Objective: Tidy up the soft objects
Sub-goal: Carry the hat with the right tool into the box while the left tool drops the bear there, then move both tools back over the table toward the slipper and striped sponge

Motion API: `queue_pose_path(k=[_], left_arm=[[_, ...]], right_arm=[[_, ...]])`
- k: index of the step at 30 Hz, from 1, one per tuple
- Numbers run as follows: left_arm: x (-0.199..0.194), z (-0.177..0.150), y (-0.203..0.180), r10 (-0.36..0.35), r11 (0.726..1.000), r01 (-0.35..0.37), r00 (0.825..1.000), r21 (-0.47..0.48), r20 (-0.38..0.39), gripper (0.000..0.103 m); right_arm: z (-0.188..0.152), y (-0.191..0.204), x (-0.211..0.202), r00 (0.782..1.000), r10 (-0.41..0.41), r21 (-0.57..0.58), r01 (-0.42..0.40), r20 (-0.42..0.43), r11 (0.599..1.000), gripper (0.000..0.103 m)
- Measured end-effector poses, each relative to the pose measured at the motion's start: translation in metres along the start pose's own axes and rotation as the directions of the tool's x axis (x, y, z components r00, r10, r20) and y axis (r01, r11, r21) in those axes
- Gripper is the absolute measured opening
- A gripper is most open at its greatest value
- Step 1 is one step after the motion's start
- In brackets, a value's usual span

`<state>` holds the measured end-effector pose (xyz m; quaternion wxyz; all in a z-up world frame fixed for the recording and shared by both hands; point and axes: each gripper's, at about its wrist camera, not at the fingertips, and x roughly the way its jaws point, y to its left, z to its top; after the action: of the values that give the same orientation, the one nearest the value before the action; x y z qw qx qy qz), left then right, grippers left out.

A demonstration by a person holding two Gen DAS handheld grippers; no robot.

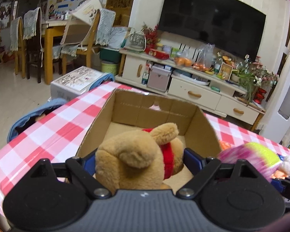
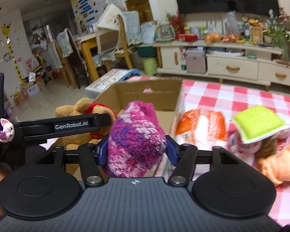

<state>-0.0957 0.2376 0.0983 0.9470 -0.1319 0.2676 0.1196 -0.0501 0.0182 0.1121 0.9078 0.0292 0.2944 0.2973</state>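
Soft toys, cardboard box [image 1: 206, 123], checked bench [image 1: 54, 127].
L hand-held gripper [image 1: 139, 162] clamps teddy bear [image 1: 137, 154] over box; R hand-held gripper [image 2: 137, 150] grips pink knit hat [image 2: 135, 137].

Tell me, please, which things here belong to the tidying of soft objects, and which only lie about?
Job:
- tan plush bear with red collar, in left gripper
- pink-purple knitted piece, in right gripper
- open brown cardboard box
- lime-green sponge cloth
- peach knitted piece

Lying about:
- black television
- wooden chairs
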Motion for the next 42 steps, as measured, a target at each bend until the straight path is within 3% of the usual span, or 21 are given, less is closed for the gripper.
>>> queue_pose_path(k=[3, 10, 16, 20, 25, 30, 37, 42], left_arm=[[-0.002, -0.003, -0.001, -0.003, 1.000, 0.003, 1.000, 0.006, 0.010, 0.091], [-0.019, -0.001, -0.016, -0.016, 1.000, 0.014, 0.998, 0.021, 0.066, 0.098], [-0.026, -0.002, -0.033, -0.059, 0.998, 0.054, 0.992, 0.045, 0.115, 0.102], [-0.022, -0.010, -0.049, -0.113, 0.993, 0.105, 0.978, 0.055, 0.177, 0.102], [-0.008, -0.017, -0.070, -0.082, 0.994, 0.061, 0.968, 0.094, 0.239, 0.102], [0.006, -0.025, -0.083, -0.105, 0.989, 0.073, 0.960, 0.132, 0.260, 0.102], [0.000, -0.033, -0.095, -0.038, 0.960, -0.048, 0.953, 0.274, 0.300, 0.102], [-0.003, -0.022, -0.069, 0.008, 0.970, -0.076, 0.959, 0.229, 0.282, 0.102]], right_arm=[[-0.003, 0.002, -0.005, 1.000, 0.002, 0.011, -0.003, 0.020, 1.000, 0.097], [-0.014, -0.012, -0.039, 0.990, -0.089, 0.044, 0.085, 0.113, 0.995, 0.101], [-0.029, -0.033, -0.072, 0.951, -0.239, 0.068, 0.230, 0.195, 0.971, 0.103], [-0.046, -0.048, -0.085, 0.936, -0.300, 0.099, 0.286, 0.186, 0.953, 0.103], [-0.062, -0.066, -0.092, 0.926, -0.348, 0.146, 0.327, 0.147, 0.934, 0.103], [-0.069, -0.079, -0.098, 0.907, -0.392, 0.197, 0.361, 0.151, 0.912, 0.103], [-0.079, -0.083, -0.099, 0.889, -0.435, 0.241, 0.396, 0.141, 0.886, 0.103], [-0.084, -0.092, -0.107, 0.870, -0.471, 0.259, 0.427, 0.144, 0.867, 0.103]])
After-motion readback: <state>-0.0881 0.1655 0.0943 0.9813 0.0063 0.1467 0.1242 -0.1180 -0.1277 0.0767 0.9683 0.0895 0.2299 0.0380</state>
